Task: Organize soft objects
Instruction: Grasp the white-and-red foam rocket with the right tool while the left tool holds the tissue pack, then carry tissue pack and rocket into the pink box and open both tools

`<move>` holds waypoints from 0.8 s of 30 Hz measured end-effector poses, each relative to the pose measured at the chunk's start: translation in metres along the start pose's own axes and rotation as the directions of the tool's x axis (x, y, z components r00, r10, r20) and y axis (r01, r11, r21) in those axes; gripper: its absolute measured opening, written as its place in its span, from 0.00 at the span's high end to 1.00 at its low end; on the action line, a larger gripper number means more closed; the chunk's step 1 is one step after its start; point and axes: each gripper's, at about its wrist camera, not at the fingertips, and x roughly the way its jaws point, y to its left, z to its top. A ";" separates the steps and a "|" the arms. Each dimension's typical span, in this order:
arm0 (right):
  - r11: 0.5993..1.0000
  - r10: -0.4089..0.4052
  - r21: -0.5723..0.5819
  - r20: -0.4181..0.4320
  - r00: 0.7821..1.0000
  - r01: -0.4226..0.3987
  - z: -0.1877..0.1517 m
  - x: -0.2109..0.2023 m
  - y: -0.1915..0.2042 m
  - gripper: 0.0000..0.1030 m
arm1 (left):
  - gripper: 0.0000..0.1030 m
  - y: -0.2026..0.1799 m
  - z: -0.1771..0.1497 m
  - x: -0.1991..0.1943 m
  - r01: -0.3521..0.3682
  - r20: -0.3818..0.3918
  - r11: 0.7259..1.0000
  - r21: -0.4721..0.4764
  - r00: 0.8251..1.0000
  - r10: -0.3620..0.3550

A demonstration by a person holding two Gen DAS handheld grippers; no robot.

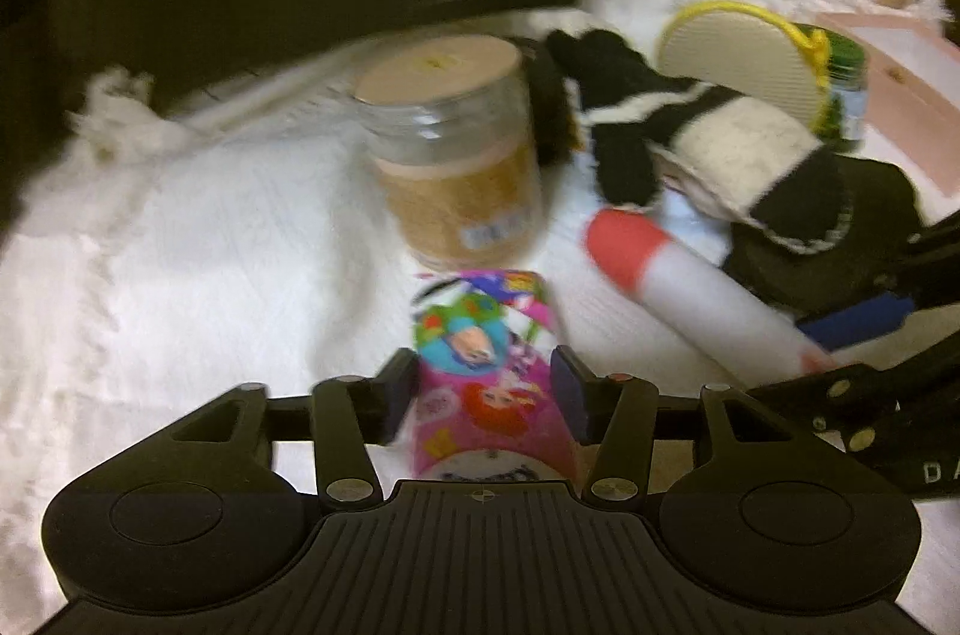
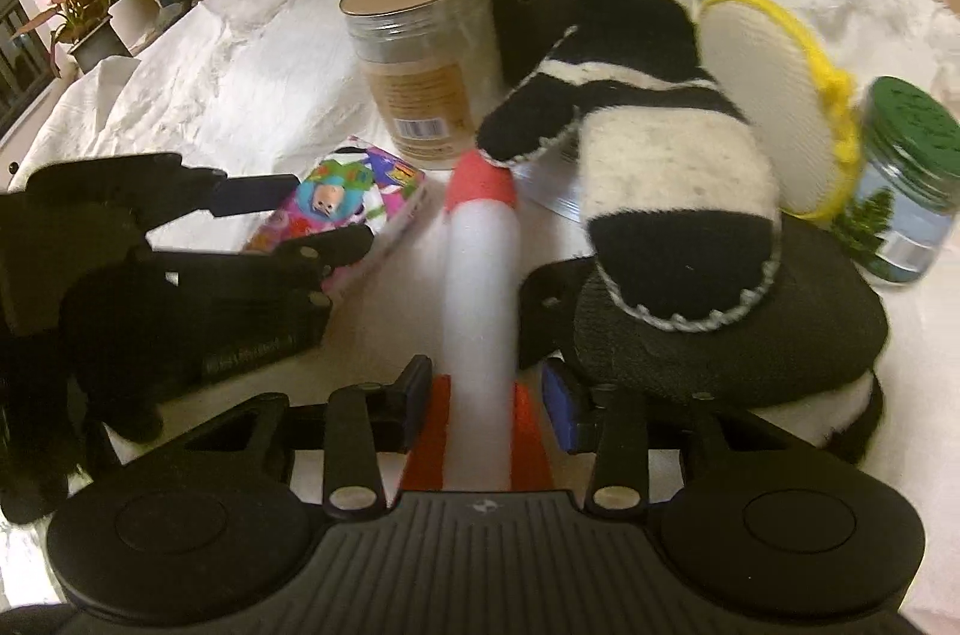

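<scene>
Two jars [image 2: 420, 53] [image 2: 900, 191], potted plant [image 2: 84, 5]

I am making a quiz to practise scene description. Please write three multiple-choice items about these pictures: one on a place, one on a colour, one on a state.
1. What lies between the fingers of the right tool?
A. the pink pouch
B. the white toy rocket
C. the green-lidded jar

2. What colour is the rim of the round cream pad?
A. yellow
B. blue
C. red

3. How is the tan-lidded jar?
A. on its side
B. upright, lid off
C. upright, lid on

Key: 1 B, its white body runs out between the two fingers; 2 A, a yellow cord edges it; 3 C, it stands with the flat lid on top.
</scene>
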 end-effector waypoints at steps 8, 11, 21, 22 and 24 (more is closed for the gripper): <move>0.998 -0.052 -0.024 0.012 0.999 0.052 -0.014 -0.017 -0.011 0.64 | 0.29 0.006 -0.011 0.006 0.181 -0.017 0.980 -0.085 0.983 -0.183; 0.997 -0.069 -0.045 0.029 0.997 0.070 -0.011 -0.015 -0.007 0.63 | 0.43 0.010 -0.009 0.016 0.165 -0.018 0.978 -0.124 0.985 -0.169; 0.992 -0.059 -0.110 0.044 0.997 0.064 -0.003 -0.006 0.018 0.67 | 0.48 0.016 -0.030 -0.004 0.138 0.025 0.983 -0.124 0.990 -0.136; 0.992 -0.049 -0.113 0.048 0.998 0.054 -0.003 -0.012 0.019 0.67 | 0.48 0.018 -0.032 -0.008 0.135 0.015 0.982 -0.135 0.991 -0.134; 0.995 -0.005 -0.104 0.054 0.999 0.011 0.000 -0.027 0.019 0.67 | 0.49 0.022 -0.031 -0.013 0.133 -0.003 0.979 -0.156 0.991 -0.135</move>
